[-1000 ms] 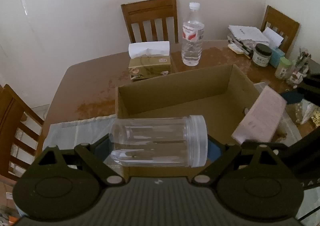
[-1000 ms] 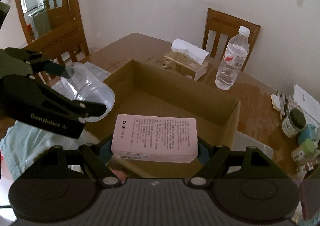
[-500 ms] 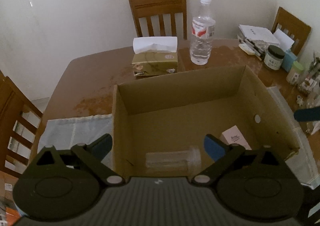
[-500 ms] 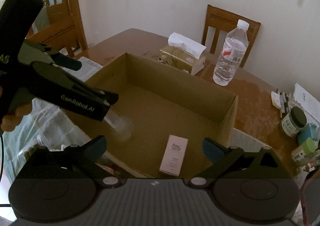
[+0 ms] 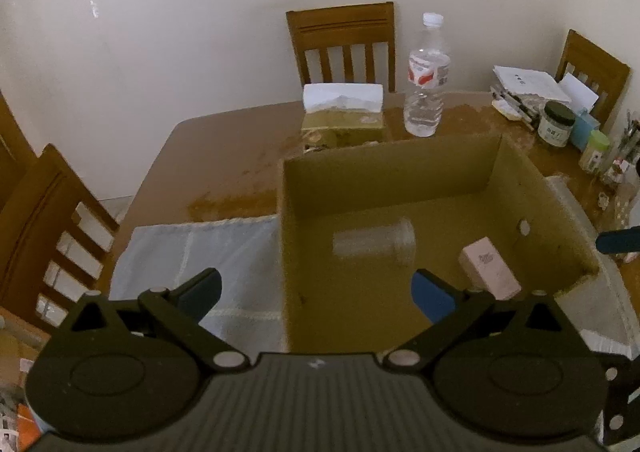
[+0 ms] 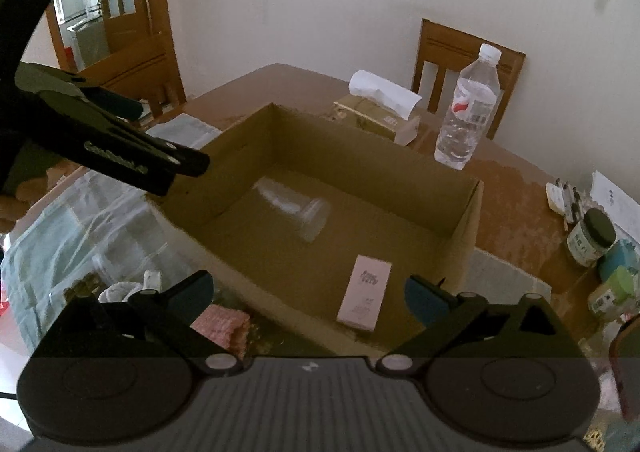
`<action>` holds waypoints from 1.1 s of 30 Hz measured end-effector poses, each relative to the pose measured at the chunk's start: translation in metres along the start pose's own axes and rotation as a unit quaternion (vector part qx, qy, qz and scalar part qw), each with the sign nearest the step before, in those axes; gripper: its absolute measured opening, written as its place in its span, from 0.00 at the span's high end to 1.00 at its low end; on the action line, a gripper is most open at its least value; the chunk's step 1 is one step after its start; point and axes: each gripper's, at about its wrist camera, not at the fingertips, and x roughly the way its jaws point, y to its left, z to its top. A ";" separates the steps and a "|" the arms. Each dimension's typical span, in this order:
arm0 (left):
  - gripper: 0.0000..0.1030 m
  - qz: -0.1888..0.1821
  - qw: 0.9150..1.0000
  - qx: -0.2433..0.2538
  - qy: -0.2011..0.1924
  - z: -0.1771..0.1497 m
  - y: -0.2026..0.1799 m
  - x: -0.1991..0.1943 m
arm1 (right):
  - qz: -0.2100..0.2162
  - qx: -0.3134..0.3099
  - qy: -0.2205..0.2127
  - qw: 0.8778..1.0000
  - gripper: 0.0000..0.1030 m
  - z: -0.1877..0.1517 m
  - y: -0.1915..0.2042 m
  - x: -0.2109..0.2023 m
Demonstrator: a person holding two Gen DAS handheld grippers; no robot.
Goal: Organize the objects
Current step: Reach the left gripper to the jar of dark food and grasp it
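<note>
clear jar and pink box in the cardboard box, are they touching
Apart. The right wrist view shows bare cardboard floor between the clear jar, lying on its side, and the pink box; the left wrist view shows the same gap.

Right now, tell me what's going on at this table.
A person holds a tool in each hand over a cardboard box on the table. Neither tool holds anything: the left tool has its jaws opening with nothing between them, and the right tool is open and empty. A clear jar lies on its side in the box, and a pink box lies flat near it. A tissue box and a water bottle stand behind, outside.
</note>
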 end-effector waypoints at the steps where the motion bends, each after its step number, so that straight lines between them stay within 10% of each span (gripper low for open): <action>1: 0.02 0.003 1.000 0.000 -0.002 -0.004 0.001 -0.002 | 0.000 -0.001 0.001 1.000 0.00 -0.003 0.003 0.000; 33: 0.02 0.068 0.991 -0.071 0.096 -0.183 0.053 0.011 | -0.018 0.046 0.057 0.997 0.00 -0.095 0.053 0.022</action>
